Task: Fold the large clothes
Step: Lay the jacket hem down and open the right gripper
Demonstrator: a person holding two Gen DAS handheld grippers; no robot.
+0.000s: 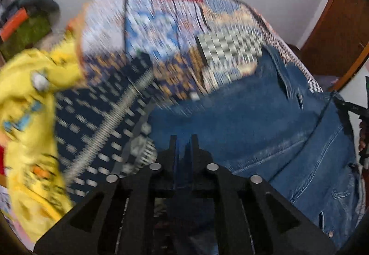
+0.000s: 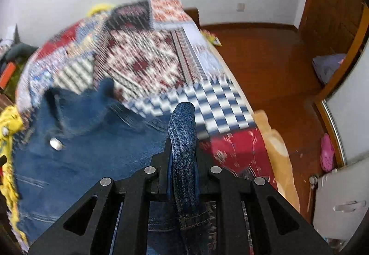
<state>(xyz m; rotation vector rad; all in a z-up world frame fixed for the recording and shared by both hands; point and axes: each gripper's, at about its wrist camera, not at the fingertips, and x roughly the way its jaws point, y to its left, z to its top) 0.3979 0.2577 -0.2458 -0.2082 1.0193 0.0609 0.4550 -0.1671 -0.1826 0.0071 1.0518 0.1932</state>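
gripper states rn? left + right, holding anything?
Left gripper: closed, pinching blue denim of the denim jacket.
Right gripper: closed on a rolled fold of the same denim jacket.

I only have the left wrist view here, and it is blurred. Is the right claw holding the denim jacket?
Observer: Yes. In the right wrist view the right claw is shut on a rolled fold of the denim jacket.
Operator: What lies to its right?
Observer: The patchwork quilt ends there; past its edge is wooden floor.
Operator: Anything on that floor?
Observer: A pink shoe by the wall.
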